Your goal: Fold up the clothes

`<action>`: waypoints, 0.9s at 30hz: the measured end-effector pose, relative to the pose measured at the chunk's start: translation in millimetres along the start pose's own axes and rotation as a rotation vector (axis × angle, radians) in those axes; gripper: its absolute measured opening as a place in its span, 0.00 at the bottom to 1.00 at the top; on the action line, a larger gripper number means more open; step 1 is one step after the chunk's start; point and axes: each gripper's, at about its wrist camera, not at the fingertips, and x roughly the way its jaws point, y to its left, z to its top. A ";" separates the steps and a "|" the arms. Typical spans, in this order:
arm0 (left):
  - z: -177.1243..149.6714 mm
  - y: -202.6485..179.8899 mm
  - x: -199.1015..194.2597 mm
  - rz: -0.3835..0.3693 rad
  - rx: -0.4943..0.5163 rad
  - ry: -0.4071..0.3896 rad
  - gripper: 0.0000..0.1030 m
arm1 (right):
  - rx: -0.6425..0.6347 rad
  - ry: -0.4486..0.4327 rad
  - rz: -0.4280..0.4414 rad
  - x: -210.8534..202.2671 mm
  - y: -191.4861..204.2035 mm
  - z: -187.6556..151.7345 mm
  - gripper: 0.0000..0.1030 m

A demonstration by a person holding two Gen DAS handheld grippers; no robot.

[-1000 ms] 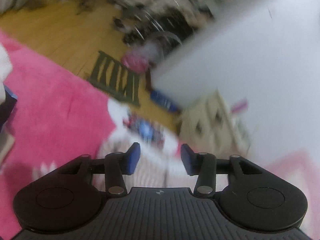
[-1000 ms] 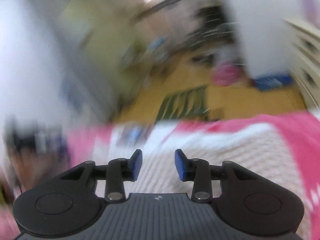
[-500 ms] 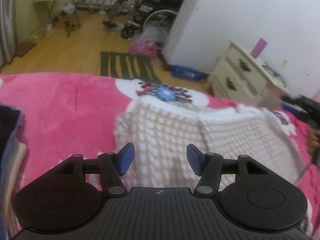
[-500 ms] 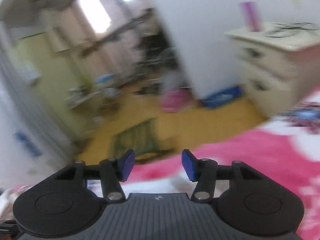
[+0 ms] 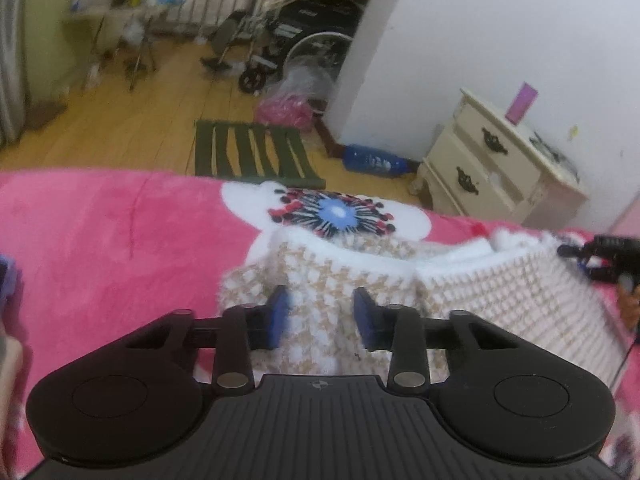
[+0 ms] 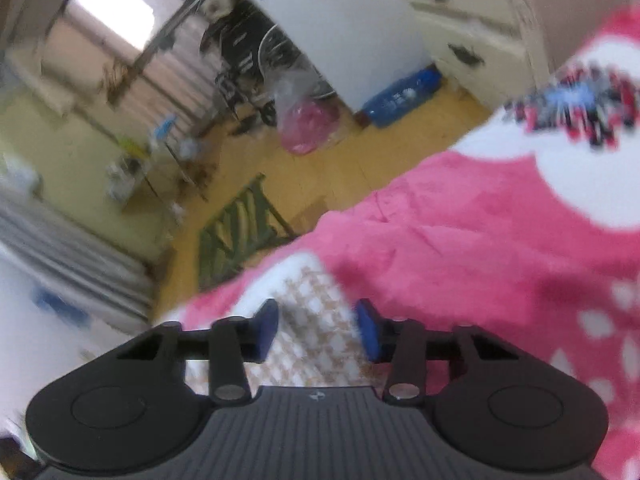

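Sweater [image 5: 500, 296] lies on the pink blanket [image 5: 112, 240] on the bed, partly bunched with one flap turned over, far from a neat fold. Judged early to mid task; more folds and flattening left. Left gripper [image 5: 322, 314]: fingers have just been closing, now at a narrow gap, knit fabric between the pads [image 5: 276, 316]; cannot tell if they pinch it yet. Right gripper [image 6: 318, 330]: fingers also just closing, narrow gap over a sweater corner [image 6: 308, 300], blur hides contact. Each gripper sits at a different part of the sweater.
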 end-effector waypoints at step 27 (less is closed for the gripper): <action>15.2 -47.9 -60.0 0.068 0.190 -0.136 0.37 | -0.385 -0.282 -0.082 -97.4 86.3 -35.9 0.18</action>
